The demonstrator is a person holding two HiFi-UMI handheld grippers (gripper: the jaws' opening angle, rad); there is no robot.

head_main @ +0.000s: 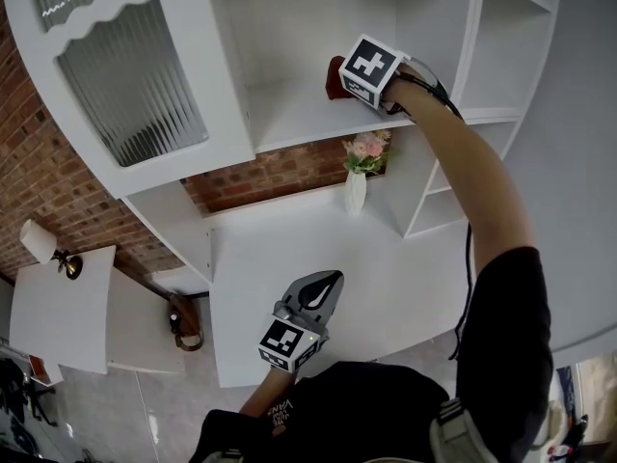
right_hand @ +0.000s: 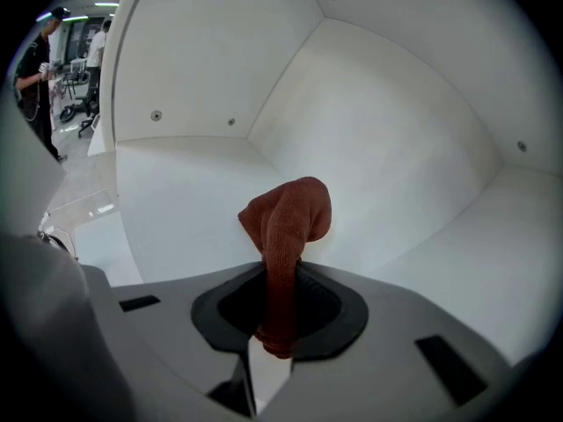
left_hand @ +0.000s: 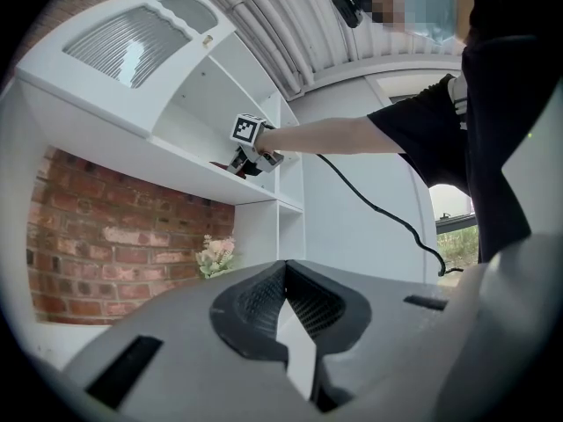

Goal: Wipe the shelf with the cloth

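Tongs on the right reach into the white wooden shelf, clamped on a bunched rust-red knitted cloth at its far-right board. The left tongs, closed and empty, hover over the near white surface. The cloth looks soft, light and limp, so a thick fold gives the best grip.

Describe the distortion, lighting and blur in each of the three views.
Head view: even, bright light, sharp; the shelf edges bow under the wide lens. Left gripper view: strong fisheye, dark round border, a mosaic patch at top, the shut left gripper soft in the foreground. Right gripper view: dark corners, flat light on the white shelf, the cloth in the right gripper slightly soft.
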